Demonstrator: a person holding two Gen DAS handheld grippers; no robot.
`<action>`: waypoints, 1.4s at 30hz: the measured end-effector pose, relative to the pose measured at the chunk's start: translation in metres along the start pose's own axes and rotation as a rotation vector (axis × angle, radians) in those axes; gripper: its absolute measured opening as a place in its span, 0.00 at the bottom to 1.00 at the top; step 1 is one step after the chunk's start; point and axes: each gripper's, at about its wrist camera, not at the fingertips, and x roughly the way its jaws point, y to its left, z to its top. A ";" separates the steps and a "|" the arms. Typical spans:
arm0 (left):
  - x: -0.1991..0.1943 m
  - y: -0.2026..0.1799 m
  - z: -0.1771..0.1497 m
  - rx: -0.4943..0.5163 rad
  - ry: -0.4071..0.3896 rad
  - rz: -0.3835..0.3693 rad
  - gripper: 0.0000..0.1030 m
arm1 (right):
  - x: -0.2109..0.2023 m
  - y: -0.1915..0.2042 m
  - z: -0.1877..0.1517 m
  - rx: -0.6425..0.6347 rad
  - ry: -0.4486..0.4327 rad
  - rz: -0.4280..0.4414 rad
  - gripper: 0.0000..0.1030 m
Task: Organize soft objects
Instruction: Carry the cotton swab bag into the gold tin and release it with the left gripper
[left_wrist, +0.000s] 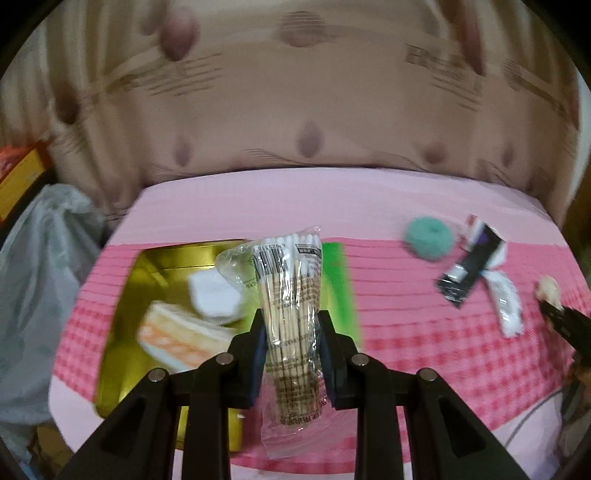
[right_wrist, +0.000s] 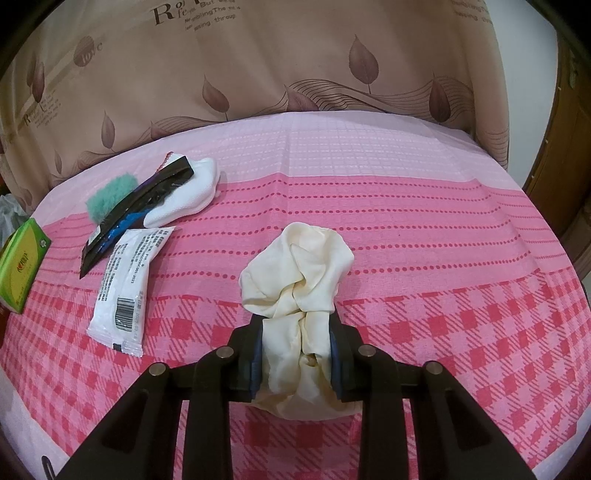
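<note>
My left gripper (left_wrist: 291, 328) is shut on a clear packet of cotton swabs (left_wrist: 290, 295), held upright above the pink cloth beside a gold tin (left_wrist: 125, 321). Inside the tin lie a white pad (left_wrist: 216, 295) and an orange-and-white tissue pack (left_wrist: 177, 339). My right gripper (right_wrist: 297, 332) is shut on a cream cloth scrunchie (right_wrist: 295, 266) just above the pink checked cloth. A teal fluffy scrunchie (right_wrist: 110, 195), a black packet (right_wrist: 136, 206), a white cloth piece (right_wrist: 184, 199) and a white wipes sachet (right_wrist: 123, 284) lie at the left in the right wrist view.
A green box (right_wrist: 24, 262) sits at the cloth's left edge, next to the tin. A grey plastic bag (left_wrist: 40, 280) hangs off the table's left side. A beige leaf-print curtain (right_wrist: 295, 55) backs the table. The pink checked cloth (right_wrist: 461, 277) stretches out to the right.
</note>
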 end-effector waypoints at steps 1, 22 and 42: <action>0.001 0.010 0.001 -0.013 0.001 0.010 0.25 | 0.000 0.000 0.000 -0.001 0.000 -0.002 0.26; 0.070 0.143 -0.005 -0.151 0.142 0.115 0.25 | 0.000 0.005 0.000 -0.028 0.005 -0.039 0.26; 0.046 0.169 -0.023 -0.197 0.138 0.143 0.48 | 0.001 0.008 -0.001 -0.039 0.008 -0.061 0.27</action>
